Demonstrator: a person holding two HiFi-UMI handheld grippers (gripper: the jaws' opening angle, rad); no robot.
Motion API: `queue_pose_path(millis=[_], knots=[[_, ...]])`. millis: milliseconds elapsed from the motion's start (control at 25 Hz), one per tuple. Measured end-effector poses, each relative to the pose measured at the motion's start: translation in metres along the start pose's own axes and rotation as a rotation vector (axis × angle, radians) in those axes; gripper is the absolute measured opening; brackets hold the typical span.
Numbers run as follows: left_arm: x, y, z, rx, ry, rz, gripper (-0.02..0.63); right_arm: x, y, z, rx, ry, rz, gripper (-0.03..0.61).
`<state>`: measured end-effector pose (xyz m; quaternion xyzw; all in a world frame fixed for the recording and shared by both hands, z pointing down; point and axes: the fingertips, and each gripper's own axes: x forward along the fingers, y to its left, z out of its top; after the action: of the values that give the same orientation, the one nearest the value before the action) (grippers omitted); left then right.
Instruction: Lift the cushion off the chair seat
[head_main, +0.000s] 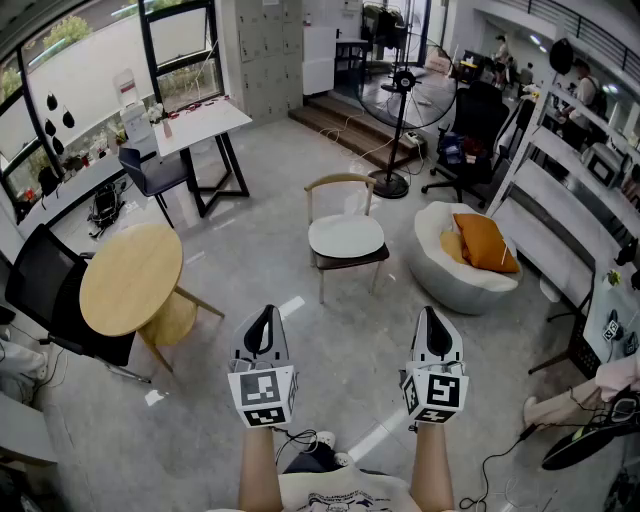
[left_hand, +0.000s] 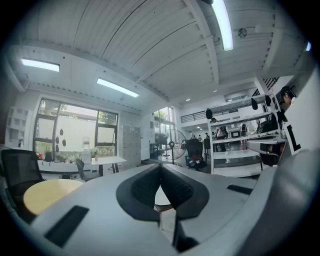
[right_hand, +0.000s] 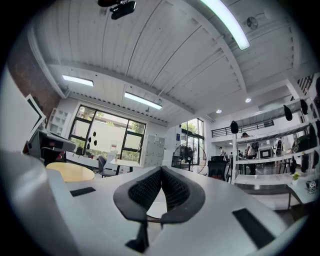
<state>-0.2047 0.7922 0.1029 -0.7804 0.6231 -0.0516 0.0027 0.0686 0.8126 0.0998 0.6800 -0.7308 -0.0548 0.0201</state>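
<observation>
White cushion (head_main: 345, 237) on wooden chair (head_main: 340, 179)

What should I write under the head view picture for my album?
Both shut and empty, the left gripper and right gripper point toward the white cushion on the wooden chair ahead.

Round table (head_main: 130, 278): pale wood, at the left; a black chair (head_main: 42, 288) sits against its far-left edge.
Beanbag (head_main: 450, 285): white, at the right, just beside the shelves (head_main: 565, 205).
Pillow (head_main: 486, 242): orange, lying in the beanbag.
Fan (head_main: 404, 80): black, upright on a stand, near the steps (head_main: 345, 125).
White table (head_main: 205, 122): by the windows, on black legs, with a grey chair (head_main: 152, 175) beside it.
Floor (head_main: 350, 395): grey and glossy.
</observation>
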Motion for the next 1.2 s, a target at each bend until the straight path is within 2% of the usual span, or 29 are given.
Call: queue_pose_path(millis=[640, 680, 760, 880, 960, 1200], knots=[[0.016, 0.014, -0.009, -0.016, 0.002, 0.008, 0.014, 0.016, 0.000, -0.010, 0.028, -0.003, -0.014, 0.014], [0.020, 0.016, -0.010, -0.021, 0.000, 0.005, 0.014, 0.019, 0.001, -0.011, 0.039, -0.006, -0.011, 0.017], [0.027, 0.017, -0.012, -0.035, 0.006, -0.012, 0.021, 0.025, 0.001, -0.012, 0.054, -0.006, 0.003, 0.065], [0.041, 0.023, -0.017, -0.050, 0.025, -0.013, 0.169, 0.036, 0.003, -0.016, 0.056, -0.002, 0.013, 0.128], [0.050, 0.028, -0.020, -0.045, 0.025, -0.007, 0.234, 0.044, 0.006, -0.020, 0.058, -0.001, 0.017, 0.162], [0.073, 0.037, -0.025, -0.037, 0.027, -0.009, 0.244, 0.062, 0.009, -0.032, 0.066, 0.018, 0.013, 0.215]])
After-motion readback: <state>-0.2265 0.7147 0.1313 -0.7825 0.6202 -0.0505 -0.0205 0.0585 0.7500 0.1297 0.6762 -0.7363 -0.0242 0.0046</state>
